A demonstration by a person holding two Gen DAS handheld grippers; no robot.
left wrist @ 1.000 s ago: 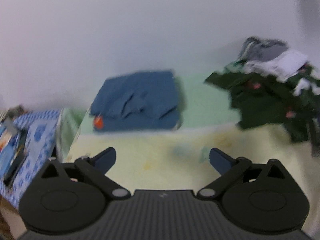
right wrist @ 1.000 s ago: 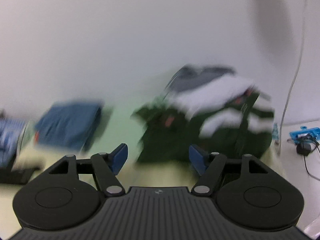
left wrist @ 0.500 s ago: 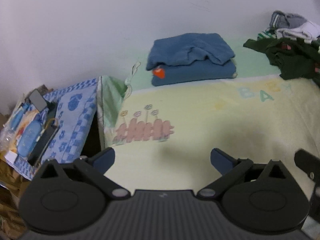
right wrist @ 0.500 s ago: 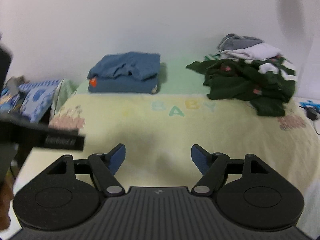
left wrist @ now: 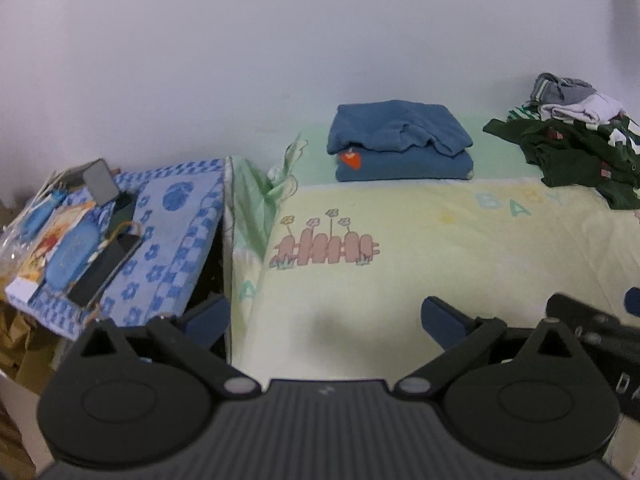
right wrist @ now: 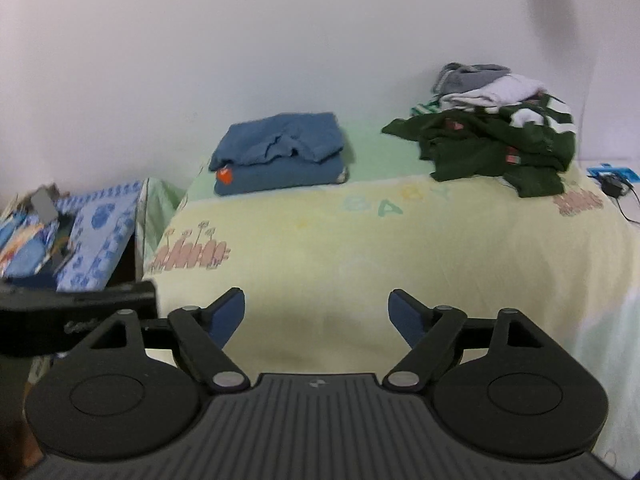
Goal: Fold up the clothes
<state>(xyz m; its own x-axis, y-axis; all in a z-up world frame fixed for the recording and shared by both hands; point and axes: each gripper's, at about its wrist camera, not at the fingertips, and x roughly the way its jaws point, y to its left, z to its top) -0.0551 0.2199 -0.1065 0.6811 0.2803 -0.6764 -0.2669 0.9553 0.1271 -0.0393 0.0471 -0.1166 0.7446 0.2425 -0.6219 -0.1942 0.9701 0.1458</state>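
A folded blue garment (left wrist: 400, 144) with an orange patch lies at the back of the yellow baby blanket (left wrist: 440, 248); it also shows in the right wrist view (right wrist: 280, 152). A heap of unfolded clothes, dark green with white and grey pieces (left wrist: 576, 144), sits at the back right (right wrist: 500, 136). My left gripper (left wrist: 326, 316) is open and empty above the blanket's near left edge. My right gripper (right wrist: 316, 314) is open and empty above the blanket's near middle. Both are far from the clothes.
A blue-and-white patterned cloth (left wrist: 160, 232) covers a side surface at left, with a phone, packets and dark items (left wrist: 72, 240) on it. A white wall (left wrist: 280, 40) stands behind. A blue charger and cable (right wrist: 612, 180) lie at far right.
Both grippers have pulled back and tilted down from the clothes toward the blanket's near side. The views have sharpened. Jaws stayed open.
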